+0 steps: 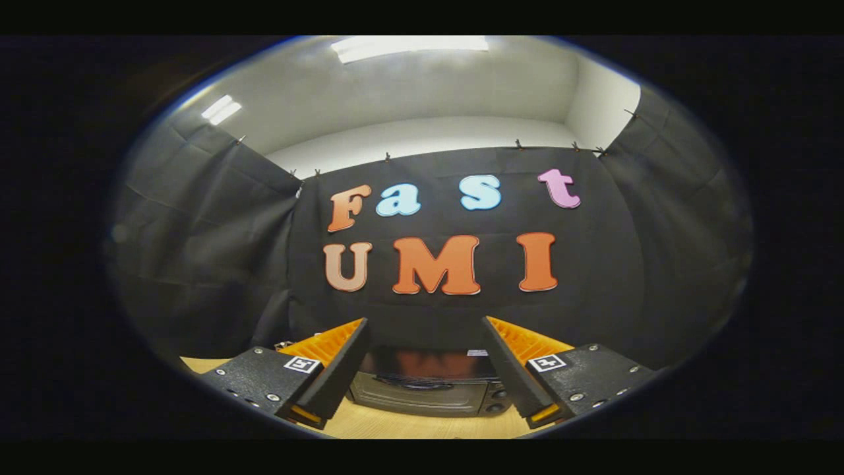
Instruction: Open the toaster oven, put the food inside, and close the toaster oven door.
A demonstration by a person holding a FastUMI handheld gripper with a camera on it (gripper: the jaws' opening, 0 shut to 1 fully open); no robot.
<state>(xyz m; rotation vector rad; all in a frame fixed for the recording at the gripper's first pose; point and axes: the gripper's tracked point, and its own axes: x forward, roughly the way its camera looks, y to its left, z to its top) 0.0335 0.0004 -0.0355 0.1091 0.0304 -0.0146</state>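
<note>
A black toaster oven stands on the wooden table, seen between and beyond my two fingers. Its glass door with a handle across the top looks closed, and its knobs sit at its right side. My gripper is held high above the table and some way short of the oven, open, with nothing between its fingers. The left finger and the right finger frame the oven's top.
Black cloth walls close the booth behind the oven and on both sides. A strip of bare wooden table shows in front of the oven and at the left behind my left finger.
</note>
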